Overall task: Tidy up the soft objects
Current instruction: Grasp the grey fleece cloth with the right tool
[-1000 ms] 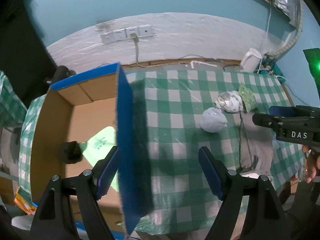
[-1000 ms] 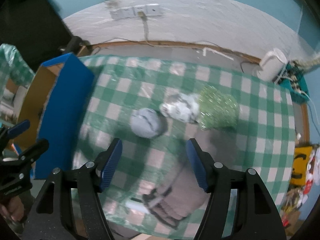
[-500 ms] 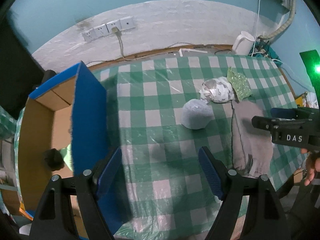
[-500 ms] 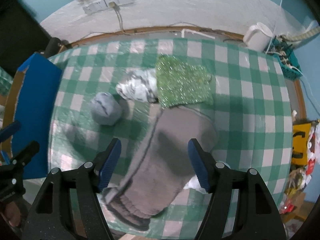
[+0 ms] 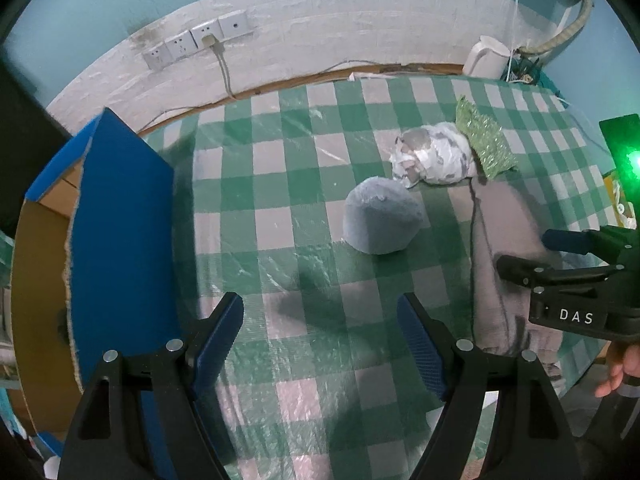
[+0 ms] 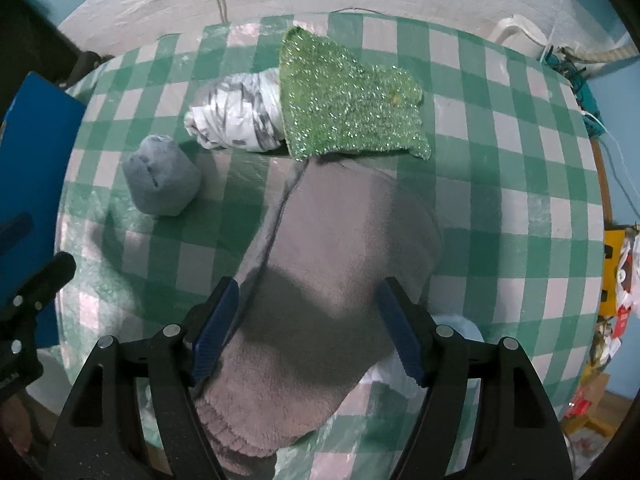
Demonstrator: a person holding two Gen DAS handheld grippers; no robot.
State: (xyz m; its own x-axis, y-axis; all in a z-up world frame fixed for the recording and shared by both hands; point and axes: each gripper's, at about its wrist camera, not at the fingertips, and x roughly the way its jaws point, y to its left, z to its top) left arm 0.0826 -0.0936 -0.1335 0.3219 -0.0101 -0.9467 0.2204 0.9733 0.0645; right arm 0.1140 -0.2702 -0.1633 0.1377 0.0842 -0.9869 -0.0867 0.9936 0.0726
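Right gripper point(image 6: 308, 328) fingers spread above grey fleece garment point(image 6: 332, 264) on the surface; left gripper point(image 5: 320, 344) spread, empty. Risk: pinching one layer, so it unfolds and drags the sock ball point(image 6: 162, 186).

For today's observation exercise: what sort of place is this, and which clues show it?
Probably a lived-in home room: a checked plastic tablecloth, wall sockets with a trailing cable, a white kettle, and soft clothing being sorted.

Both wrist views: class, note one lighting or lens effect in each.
Left wrist view: the fisheye bends the wall and the checked tablecloth, and a green light flares at the right edge. Right wrist view: the open right gripper throws a dark shadow on the grey fleece garment; the sequinned green cloth sparkles.
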